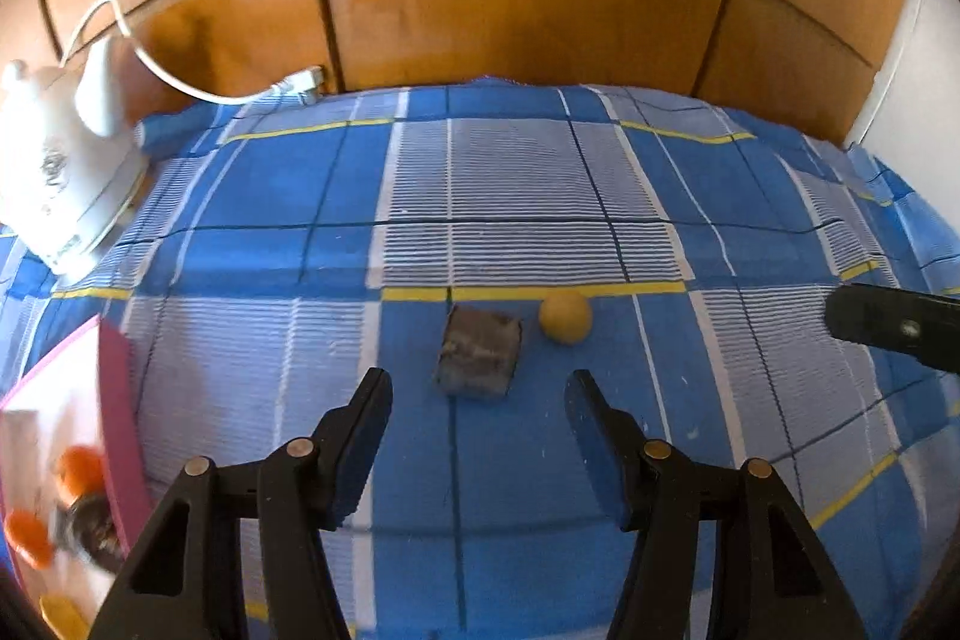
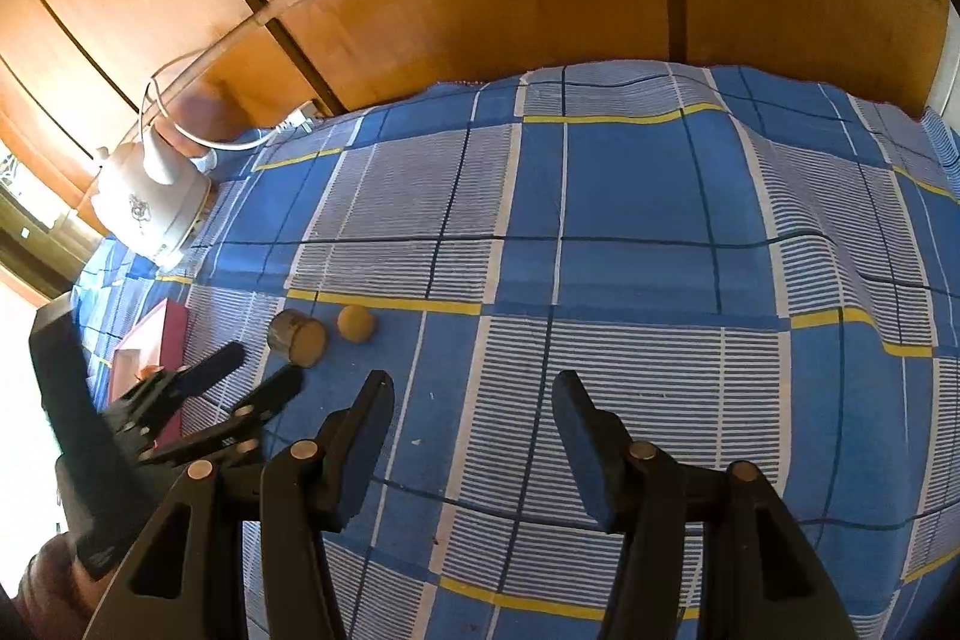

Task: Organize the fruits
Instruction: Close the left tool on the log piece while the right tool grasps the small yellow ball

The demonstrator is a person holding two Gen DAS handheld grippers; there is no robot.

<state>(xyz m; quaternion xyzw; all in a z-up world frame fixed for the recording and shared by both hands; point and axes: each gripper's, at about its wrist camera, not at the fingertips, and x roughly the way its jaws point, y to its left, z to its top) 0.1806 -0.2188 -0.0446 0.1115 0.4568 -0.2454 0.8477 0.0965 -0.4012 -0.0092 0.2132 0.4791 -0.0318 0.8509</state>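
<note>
Black left tongs [image 1: 477, 394] wide, empty, above wood block [image 1: 479, 353], right tongs [image 2: 471, 400] wide, empty

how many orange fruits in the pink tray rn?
2 visible, blurred: one orange fruit by the pink tray wall, another lower left at the frame edge. More may be hidden out of frame.
</note>
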